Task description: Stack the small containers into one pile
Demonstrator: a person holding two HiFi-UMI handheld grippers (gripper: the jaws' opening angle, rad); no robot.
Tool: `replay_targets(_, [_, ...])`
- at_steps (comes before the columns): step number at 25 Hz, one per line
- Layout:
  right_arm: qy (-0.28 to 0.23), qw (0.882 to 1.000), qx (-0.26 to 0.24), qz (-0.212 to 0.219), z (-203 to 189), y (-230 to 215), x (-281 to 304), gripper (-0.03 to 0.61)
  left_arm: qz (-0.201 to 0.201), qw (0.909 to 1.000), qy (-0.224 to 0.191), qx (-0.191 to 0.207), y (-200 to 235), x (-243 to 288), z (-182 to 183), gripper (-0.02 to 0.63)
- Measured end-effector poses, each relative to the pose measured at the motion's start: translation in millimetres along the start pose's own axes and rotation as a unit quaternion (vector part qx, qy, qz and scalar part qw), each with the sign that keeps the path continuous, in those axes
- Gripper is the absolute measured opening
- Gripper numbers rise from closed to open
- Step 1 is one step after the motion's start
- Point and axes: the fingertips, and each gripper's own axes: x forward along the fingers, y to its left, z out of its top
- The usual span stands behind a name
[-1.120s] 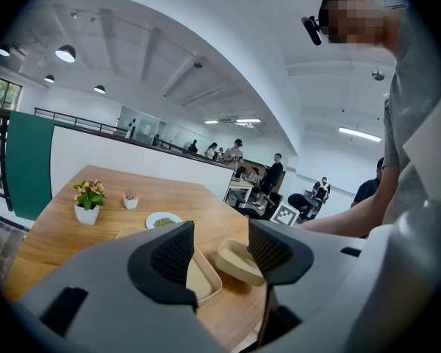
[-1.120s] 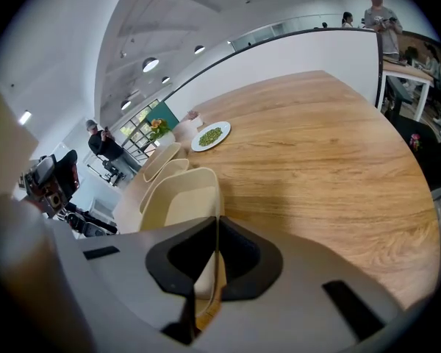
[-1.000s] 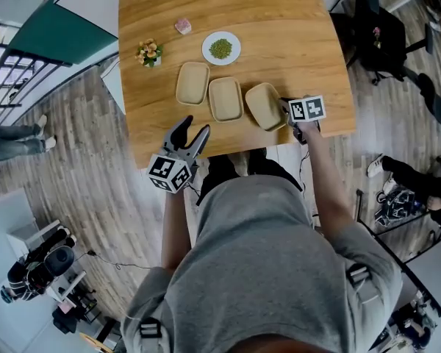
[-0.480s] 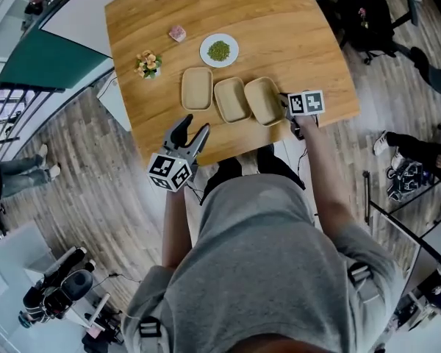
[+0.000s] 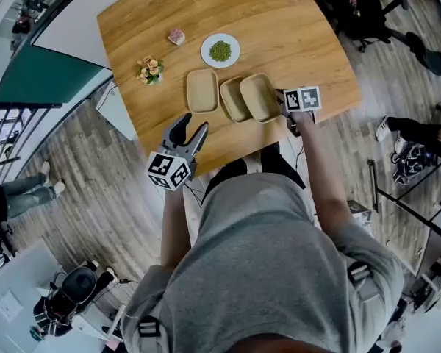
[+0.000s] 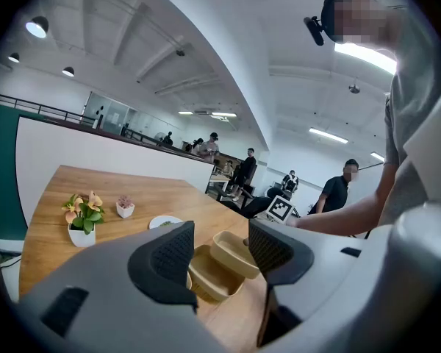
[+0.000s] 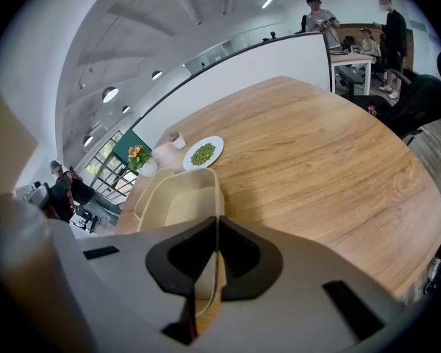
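While the left claw (image 5: 195, 126) gapes empty, the right claw (image 5: 283, 100) pinches the end container (image 5: 256, 96) by its near rim, overlapping the middle container (image 5: 231, 98).

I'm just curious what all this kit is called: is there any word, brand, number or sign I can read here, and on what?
No words, brands or numbers can be read in any view.
Marker cube on the left gripper: black-and-white square patterns, not letters.
Marker cube on the right gripper: the same kind of pattern.
Beige containers: no print visible.
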Motion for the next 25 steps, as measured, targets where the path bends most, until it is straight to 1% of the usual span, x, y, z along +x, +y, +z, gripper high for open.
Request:
replay_targets(12, [0.000,1.000,0.000,-0.001,1,36,29,0.020,-0.015,0.9999,0.003,0.002,32,-13,2,0.247])
replay_targets(25, [-0.001,1.000,-0.002,-0.004,1,57,50,0.020,-0.011,0.9999,0.006,-0.002,53,-29,-3,0.247])
